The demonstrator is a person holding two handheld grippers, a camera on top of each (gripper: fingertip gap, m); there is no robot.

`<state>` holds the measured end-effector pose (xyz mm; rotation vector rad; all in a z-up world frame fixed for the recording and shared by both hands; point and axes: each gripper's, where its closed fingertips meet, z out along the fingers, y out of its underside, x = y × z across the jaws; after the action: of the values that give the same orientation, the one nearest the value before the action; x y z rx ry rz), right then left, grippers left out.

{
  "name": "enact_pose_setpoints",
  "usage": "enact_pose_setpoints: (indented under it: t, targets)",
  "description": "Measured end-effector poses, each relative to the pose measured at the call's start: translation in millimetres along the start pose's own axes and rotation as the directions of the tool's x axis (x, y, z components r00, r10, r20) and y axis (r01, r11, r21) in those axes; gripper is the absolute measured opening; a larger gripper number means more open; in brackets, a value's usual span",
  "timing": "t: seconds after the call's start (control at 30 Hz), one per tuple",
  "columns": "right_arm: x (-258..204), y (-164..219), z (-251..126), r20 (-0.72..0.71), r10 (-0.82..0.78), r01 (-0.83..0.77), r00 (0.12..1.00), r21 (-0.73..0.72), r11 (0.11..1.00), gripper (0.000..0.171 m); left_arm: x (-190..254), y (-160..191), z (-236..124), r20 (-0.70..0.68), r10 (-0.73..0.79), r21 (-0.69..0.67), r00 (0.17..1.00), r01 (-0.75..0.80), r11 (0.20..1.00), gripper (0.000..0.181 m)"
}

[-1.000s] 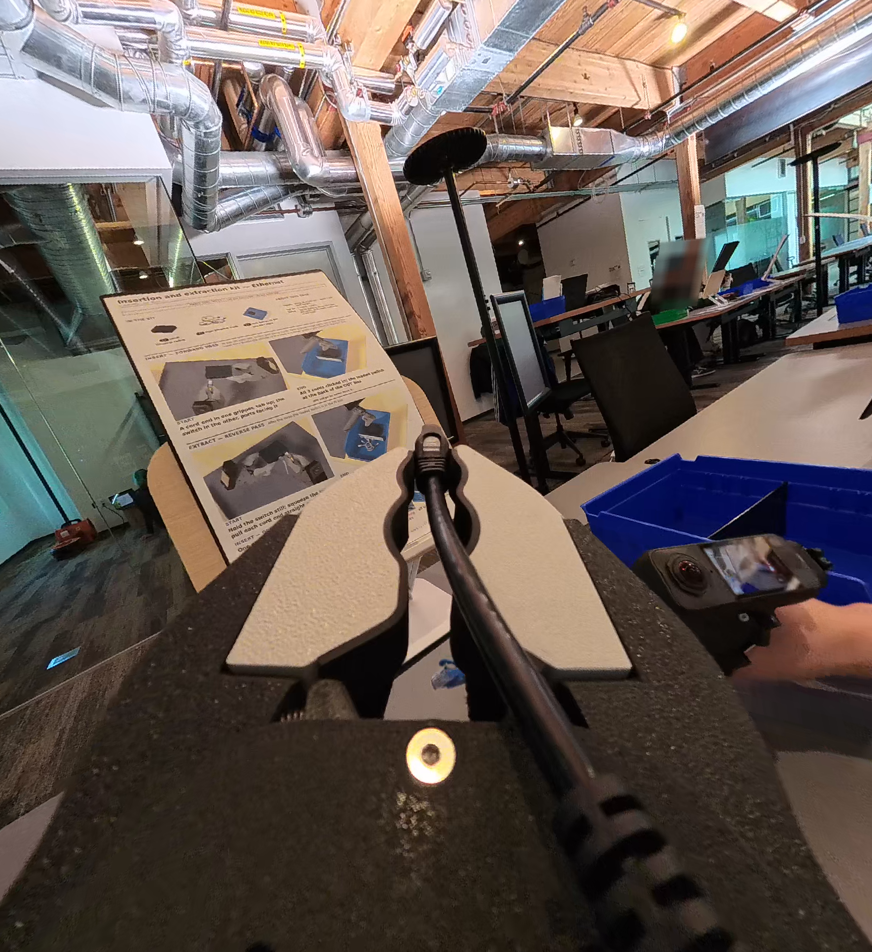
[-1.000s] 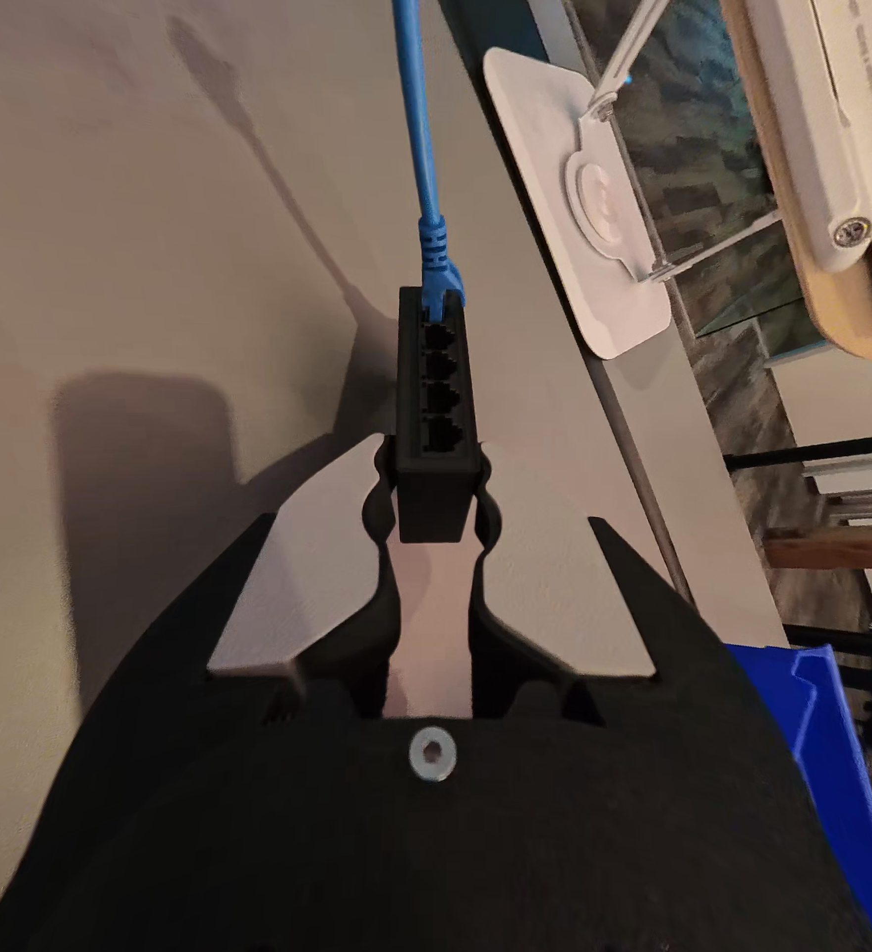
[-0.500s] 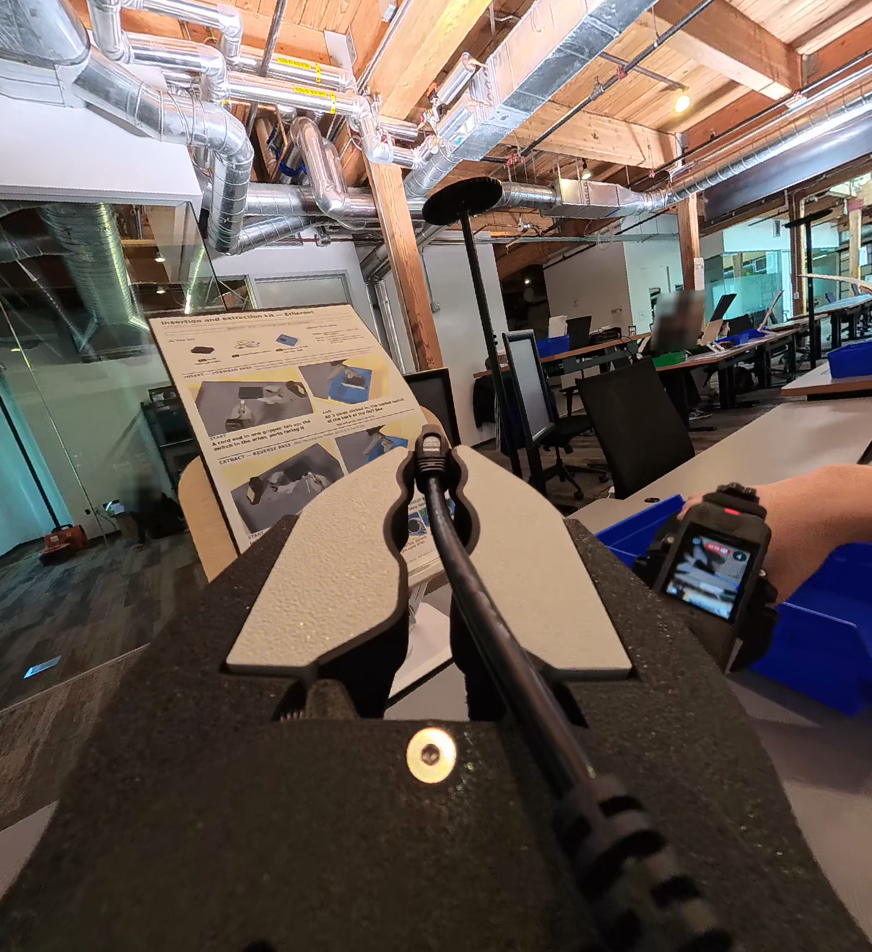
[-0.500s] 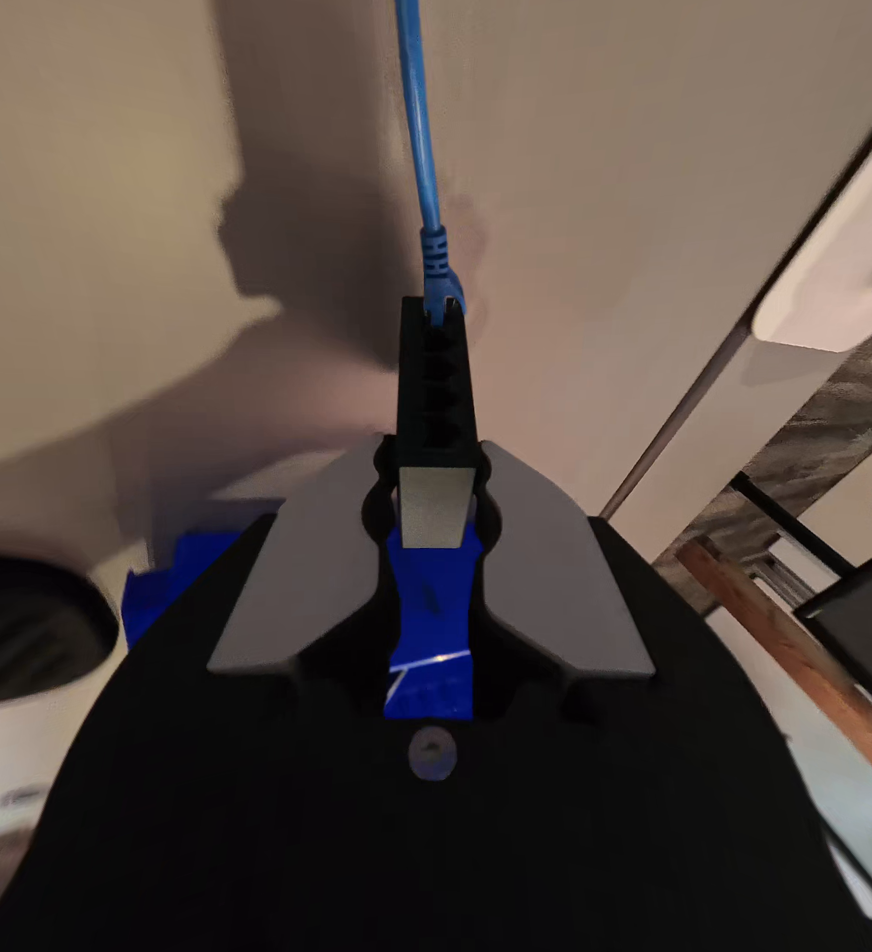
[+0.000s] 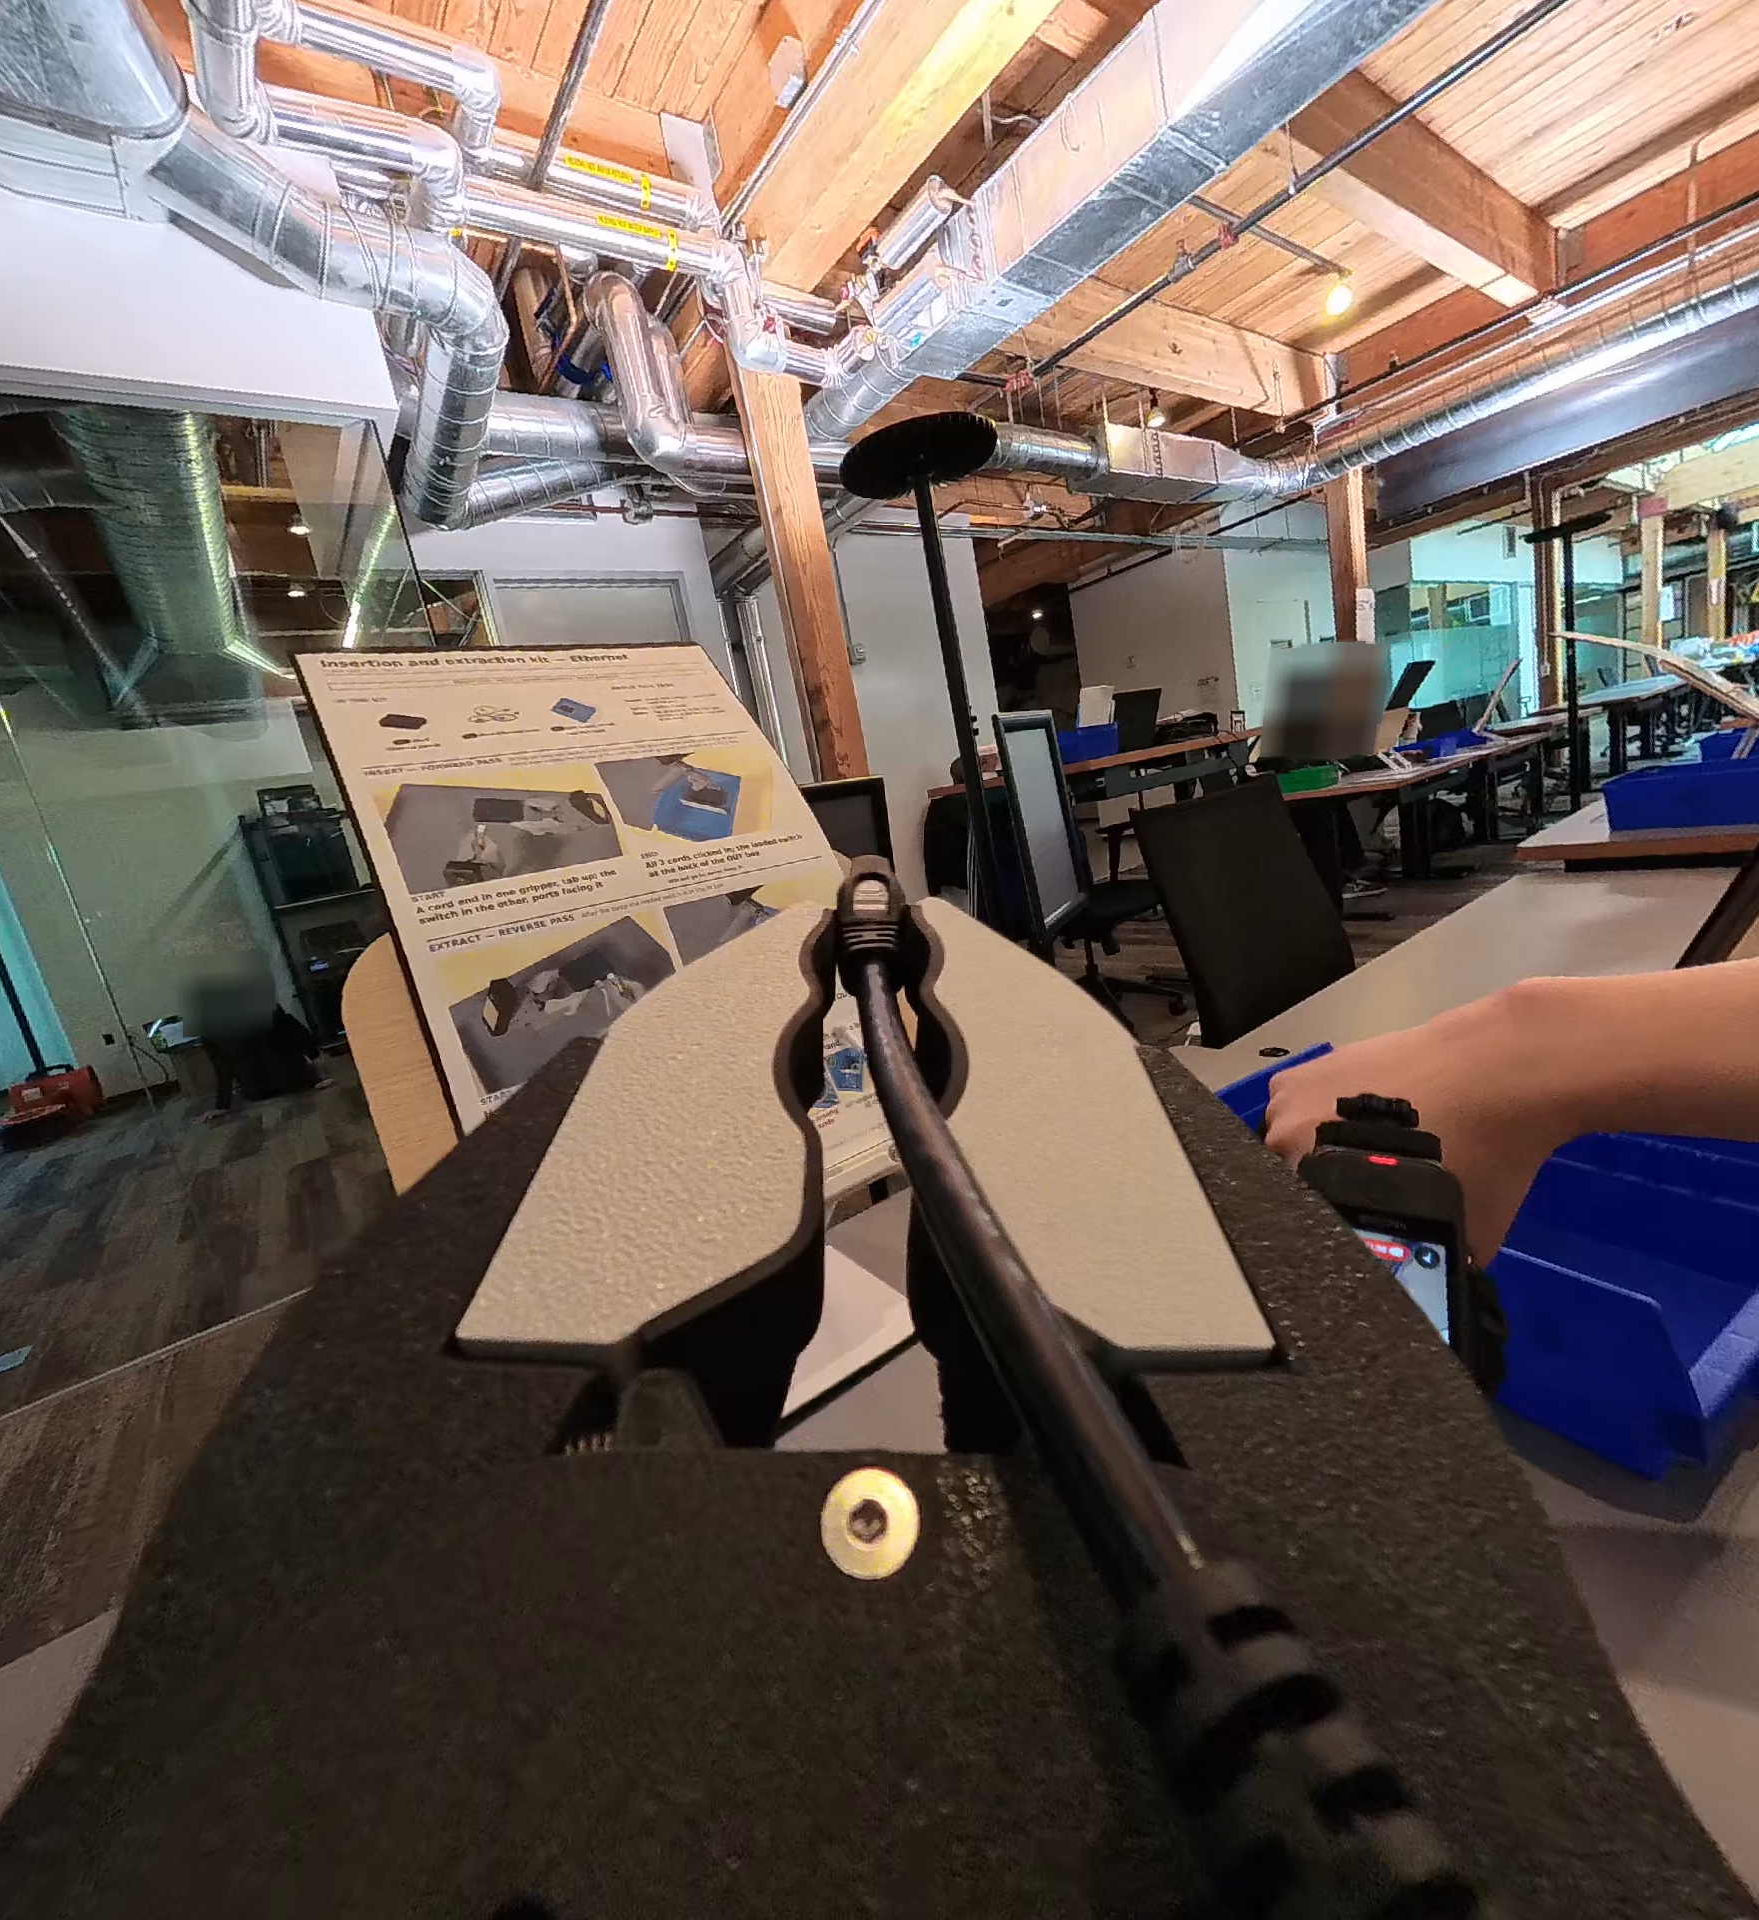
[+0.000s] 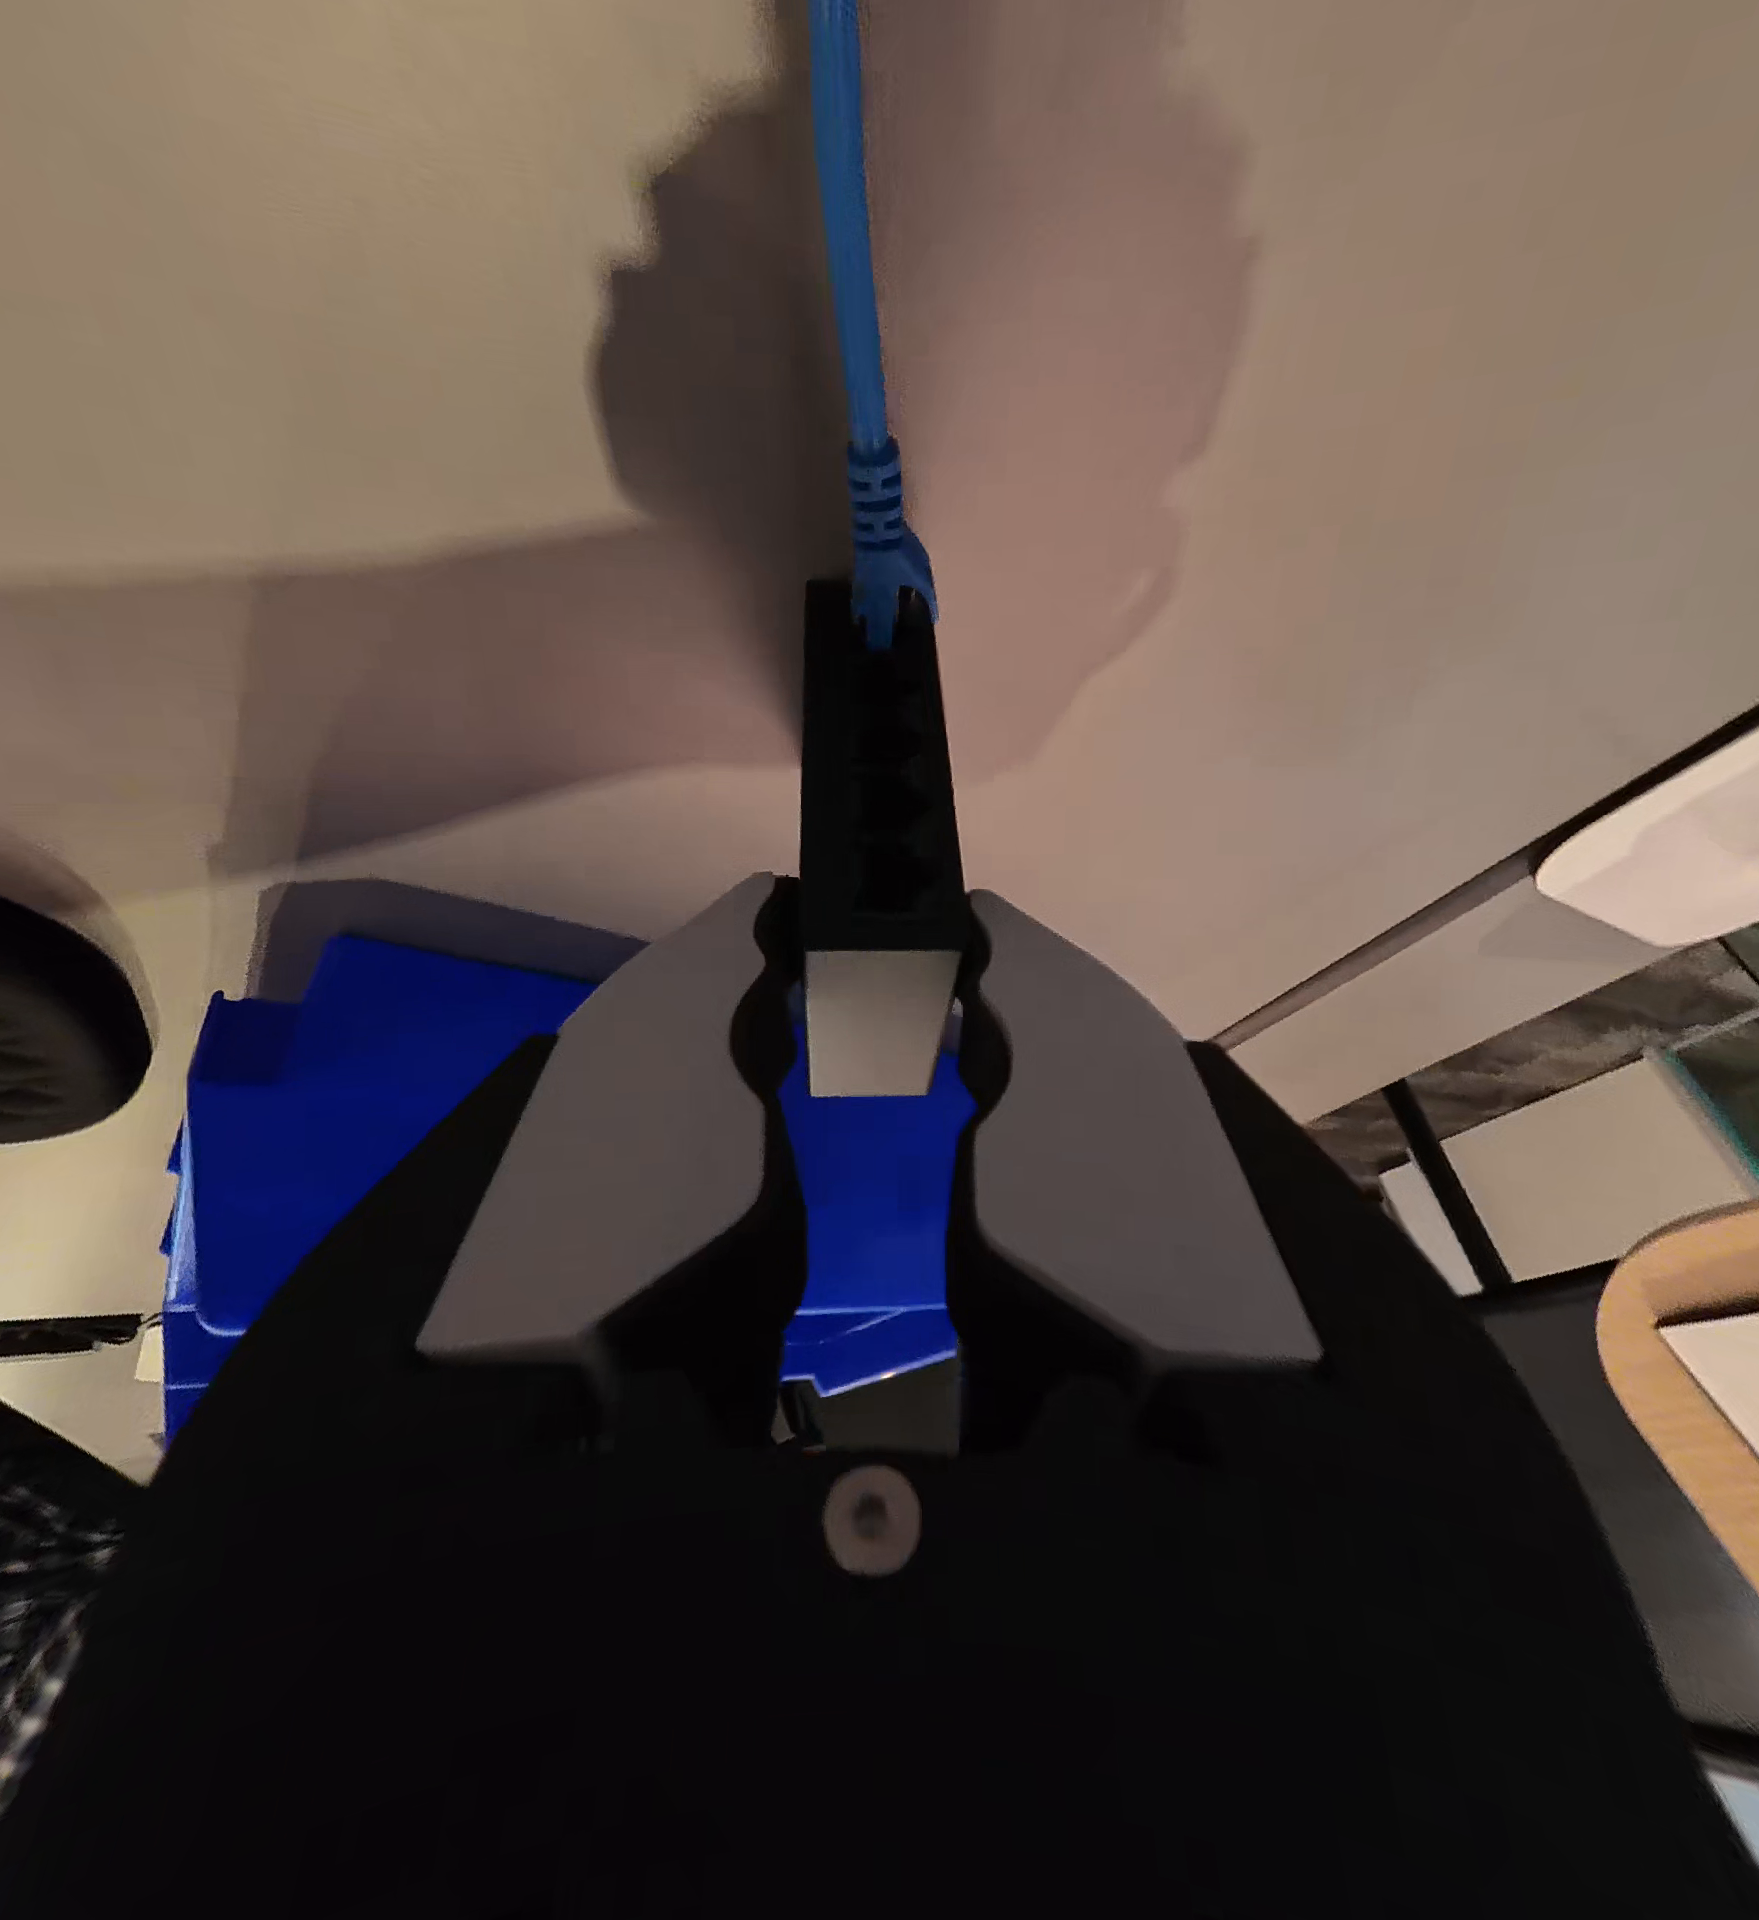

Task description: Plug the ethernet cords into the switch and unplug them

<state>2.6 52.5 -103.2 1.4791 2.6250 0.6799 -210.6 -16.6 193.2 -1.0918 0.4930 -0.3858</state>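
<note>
1. The left gripper [image 5: 870, 914] is pinched on the black ethernet cord [image 5: 968, 1174] just behind its plug, whose tip pokes out past the fingertips; the cord runs back over the gripper body toward the camera.
2. Behind that plug stands a tilted instruction board [image 5: 563, 831], leaning on a light wooden stand [image 5: 381, 1049].
3. To the right of the left gripper, the person's hand [image 5: 1457, 1091] holds the other gripper over a blue bin [image 5: 1685, 1309] on the grey table [image 5: 1706, 1621].
4. The right gripper [image 6: 880, 935] is clamped on one end of the black switch [image 6: 880, 748], which points away from the camera with its row of ports facing up.
5. A blue ethernet cord [image 6: 859, 312] is plugged into the switch's farthest port and runs off past the top edge.
6. Below the switch, the blue bin [image 6: 335, 1091] shows on the pale tabletop [image 6: 283, 364], between and left of the fingers.
</note>
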Motion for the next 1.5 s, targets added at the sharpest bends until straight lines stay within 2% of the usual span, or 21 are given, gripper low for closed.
enact_pose_setpoints:
  t: [0.2,0.37,0.5,0.57,0.63,0.7,0.77,0.8,0.83,0.87,0.93,0.97,1.03,1.1,1.2,1.37,1.5]
  targets:
    - [4,-10,-4,-0.031,-0.040,0.042,0.999,0.054,0.998,0.027,0,-2,-1,-0.003,-0.006,0.005,1.000,0.006,1.000,0.011]
    - [8,-12,-10,-0.060,-0.010,0.015,0.998,0.069,0.998,0.036,-2,-6,-3,0.004,-0.007,0.013,1.000,0.007,1.000,0.011]
    - [11,-14,-18,-0.083,0.055,-0.047,0.995,0.098,0.994,0.053,-7,-9,-6,0.009,-0.020,0.024,1.000,0.020,1.000,0.011]
    - [14,-11,-30,-0.121,0.075,-0.062,0.990,0.112,0.992,0.054,-8,-10,-7,0.011,-0.021,0.023,1.000,0.020,1.000,0.011]
    - [21,-11,-52,-0.165,0.165,-0.129,0.972,0.211,0.969,0.052,-10,-12,-8,0.017,-0.022,0.030,1.000,0.022,0.999,0.011]
    - [33,-8,-79,-0.162,0.367,-0.286,0.916,0.377,0.881,0.047,-10,-13,-9,0.012,-0.030,0.031,0.999,0.029,0.999,0.011]
    - [43,-1,-95,-0.020,0.617,-0.520,0.786,0.519,0.679,0.046,-10,-14,-9,0.015,-0.031,0.031,0.999,0.030,0.999,0.011]
    - [47,7,-94,0.080,0.739,-0.657,0.669,0.529,0.537,0.037,-9,-14,-9,0.013,-0.030,0.029,0.999,0.029,0.999,0.011]
    - [44,12,-87,0.205,0.809,-0.775,0.551,0.485,0.405,0.044,-8,-14,-8,0.012,-0.031,0.027,0.999,0.031,0.999,0.011]
    - [36,9,-80,0.339,0.819,-0.855,0.463,0.416,0.311,0.052,-8,-14,-8,0.011,-0.034,0.027,0.999,0.034,0.999,0.011]
    - [24,1,-66,0.463,0.822,-0.933,0.332,0.291,0.213,0.076,-6,-13,-7,0.006,-0.042,0.022,0.999,0.042,0.999,0.011]
    - [18,-2,-58,0.472,0.830,-0.949,0.298,0.241,0.204,0.077,-5,-13,-7,0.002,-0.044,0.019,0.999,0.044,0.999,0.011]
    - [11,1,-40,0.398,0.873,-0.957,0.284,0.172,0.233,0.086,-4,-14,-8,-0.001,-0.051,0.021,0.999,0.051,0.998,0.011]
    - [16,5,-32,0.340,0.903,-0.962,0.264,0.163,0.219,0.088,-3,-15,-8,-0.012,-0.063,0.020,0.998,0.063,0.998,0.011]
    - [24,5,-23,0.335,0.919,-0.975,0.207,0.153,0.164,0.086,-4,-17,-10,-0.016,-0.070,0.024,0.997,0.071,0.997,0.011]
    - [14,-6,-8,0.376,0.913,-0.988,0.156,0.058,0.145,0.088,-7,-23,-14,-0.019,-0.083,0.043,0.996,0.083,0.996,0.011]
    - [8,-3,0,0.344,0.925,-0.986,0.161,0.017,0.165,0.083,-8,-25,-14,-0.027,-0.095,0.048,0.995,0.096,0.994,0.011]
